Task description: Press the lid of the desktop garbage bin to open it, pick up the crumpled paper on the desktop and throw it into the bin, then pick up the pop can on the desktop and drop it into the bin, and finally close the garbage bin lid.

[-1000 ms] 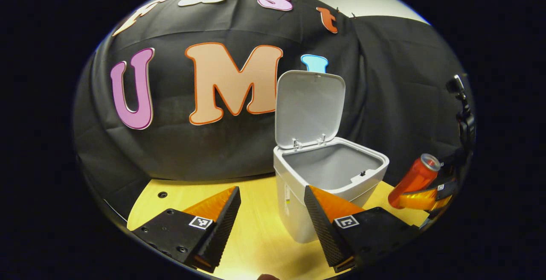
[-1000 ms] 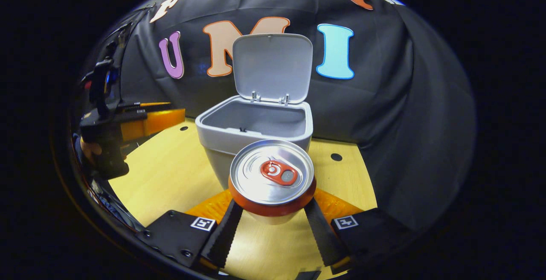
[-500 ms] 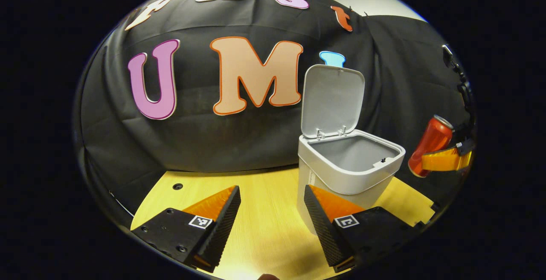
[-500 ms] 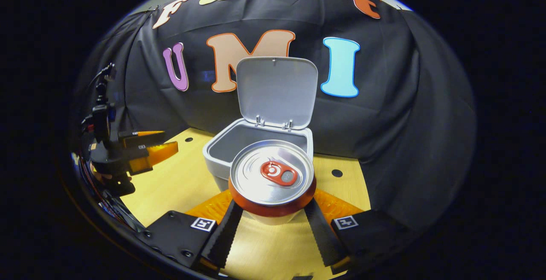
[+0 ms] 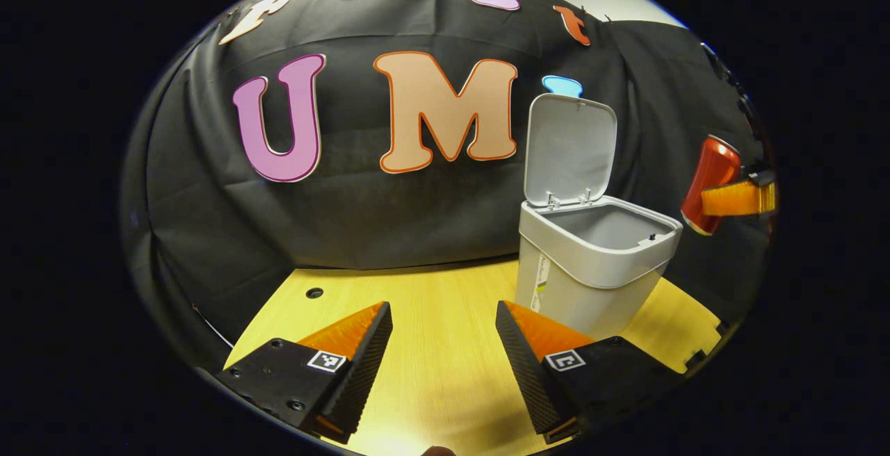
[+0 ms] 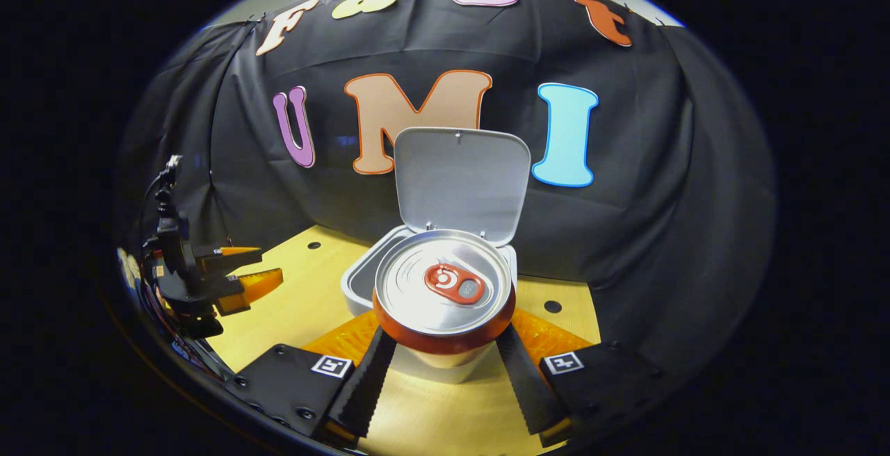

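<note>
While the right gripper (image 6: 445, 365) clamps the can (image 6: 443, 296) between both fingers at the centre of the right gripper view, the bin (image 6: 361, 282) sits right behind it, lid (image 6: 462, 181) raised upright. In the left gripper view, the left gripper (image 5: 443, 352) hangs wide apart and empty over the table (image 5: 431, 296); bin right of centre, can at the right edge above its rim level.

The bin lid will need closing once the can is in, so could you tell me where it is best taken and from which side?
Take the lid at its free top edge, farthest from the hinges on the bin rim. It stands upright, inner face forward, so come from above and behind and push it forward and down. The left claw is open and empty; the right claw holds the can.
</note>
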